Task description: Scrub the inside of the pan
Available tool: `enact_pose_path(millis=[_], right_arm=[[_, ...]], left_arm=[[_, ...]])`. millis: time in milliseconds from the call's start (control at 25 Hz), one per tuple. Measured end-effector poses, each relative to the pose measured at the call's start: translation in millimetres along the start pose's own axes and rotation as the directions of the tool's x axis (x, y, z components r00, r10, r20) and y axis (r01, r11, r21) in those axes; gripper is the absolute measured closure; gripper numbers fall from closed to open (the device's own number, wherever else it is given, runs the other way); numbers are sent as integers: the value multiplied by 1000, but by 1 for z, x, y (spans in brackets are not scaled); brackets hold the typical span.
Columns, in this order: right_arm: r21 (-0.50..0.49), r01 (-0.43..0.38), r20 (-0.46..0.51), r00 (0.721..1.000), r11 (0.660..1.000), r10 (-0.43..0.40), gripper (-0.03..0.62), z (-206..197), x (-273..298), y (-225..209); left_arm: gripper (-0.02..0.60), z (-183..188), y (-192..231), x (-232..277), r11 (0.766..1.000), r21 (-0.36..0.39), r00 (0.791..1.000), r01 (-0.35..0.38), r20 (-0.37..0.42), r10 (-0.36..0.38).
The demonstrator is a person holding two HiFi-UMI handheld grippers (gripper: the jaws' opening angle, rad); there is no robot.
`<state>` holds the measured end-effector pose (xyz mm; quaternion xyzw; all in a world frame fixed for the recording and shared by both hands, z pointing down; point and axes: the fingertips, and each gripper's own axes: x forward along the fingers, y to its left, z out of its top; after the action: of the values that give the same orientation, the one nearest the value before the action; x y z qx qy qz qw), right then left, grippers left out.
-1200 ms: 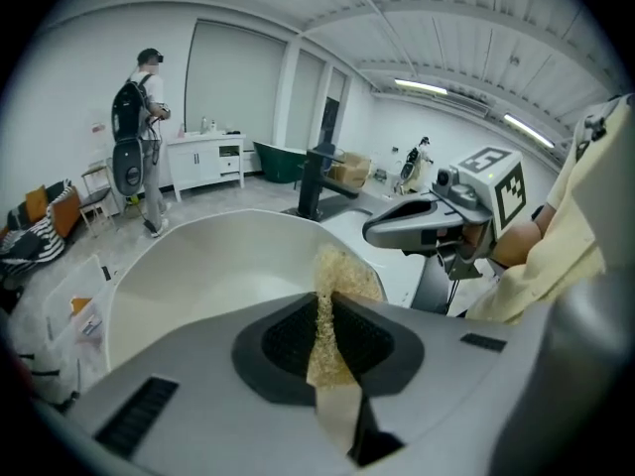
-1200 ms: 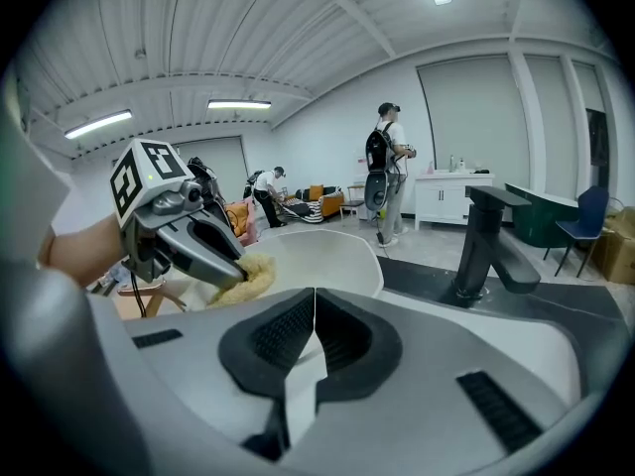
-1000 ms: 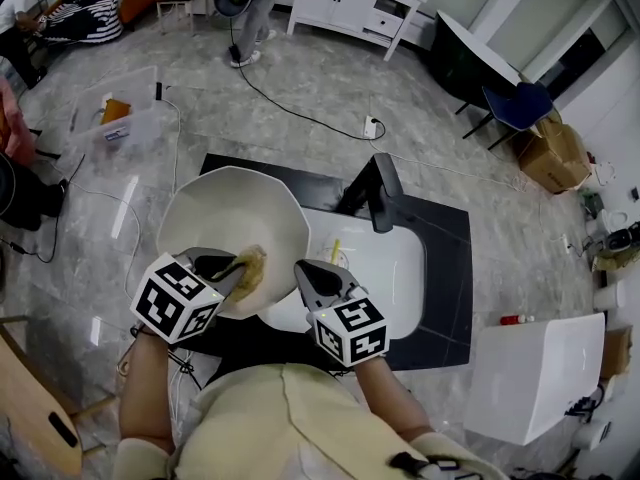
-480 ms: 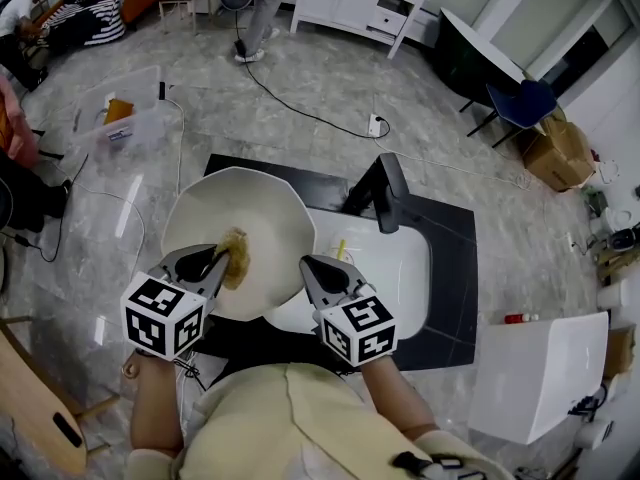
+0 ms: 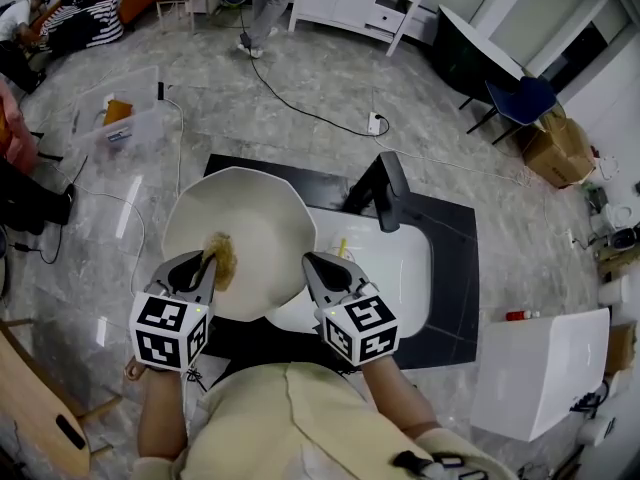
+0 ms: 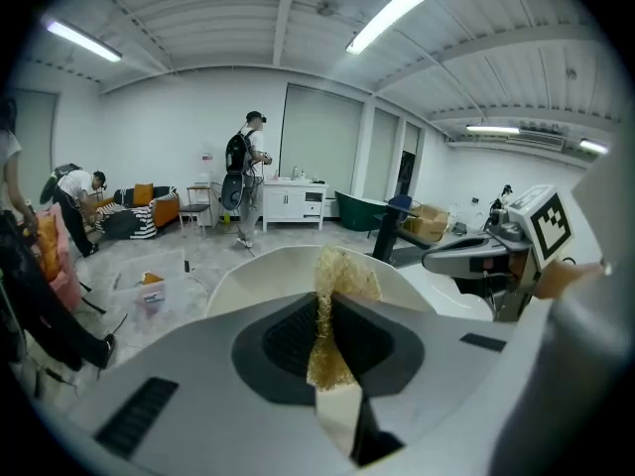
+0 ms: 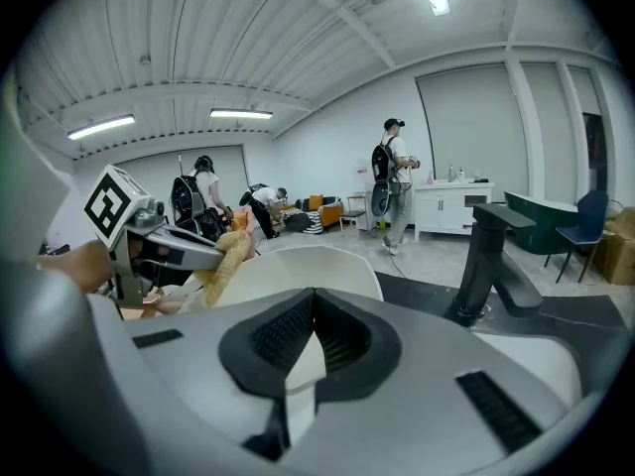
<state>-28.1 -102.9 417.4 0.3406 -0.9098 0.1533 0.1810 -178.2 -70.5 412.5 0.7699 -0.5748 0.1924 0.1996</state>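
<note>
Head view, left gripper [image 5: 204, 265] jaws pinching scourer [image 5: 223, 256] inside pan [image 5: 255, 213], right gripper [image 5: 313, 266] clamping rim

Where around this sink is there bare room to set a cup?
Free: the black counter right of the basin, and the strip behind the pan, left of the faucet. Crowded: the front, where the left gripper presses a sponge into the pan and the right gripper clamps its rim.
</note>
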Motion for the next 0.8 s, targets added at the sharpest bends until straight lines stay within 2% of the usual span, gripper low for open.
enact_pose_path(millis=[120,320,800], right_arm=[[6,5,6,1000,1000,-5,580,0,0,-1],[-8,30,8,1000,1000,-30,580,1,-2,-3],[7,23,15,1000,1000,-23,580,1,-3,-1]], left_arm=[[537,-3,2,-1,1000,16,1000,-25,-5,25],[537,-4,8,-4,992,92,996,-84,-19,86],[537,0,5,-5,990,118,997,-75,-7,76]])
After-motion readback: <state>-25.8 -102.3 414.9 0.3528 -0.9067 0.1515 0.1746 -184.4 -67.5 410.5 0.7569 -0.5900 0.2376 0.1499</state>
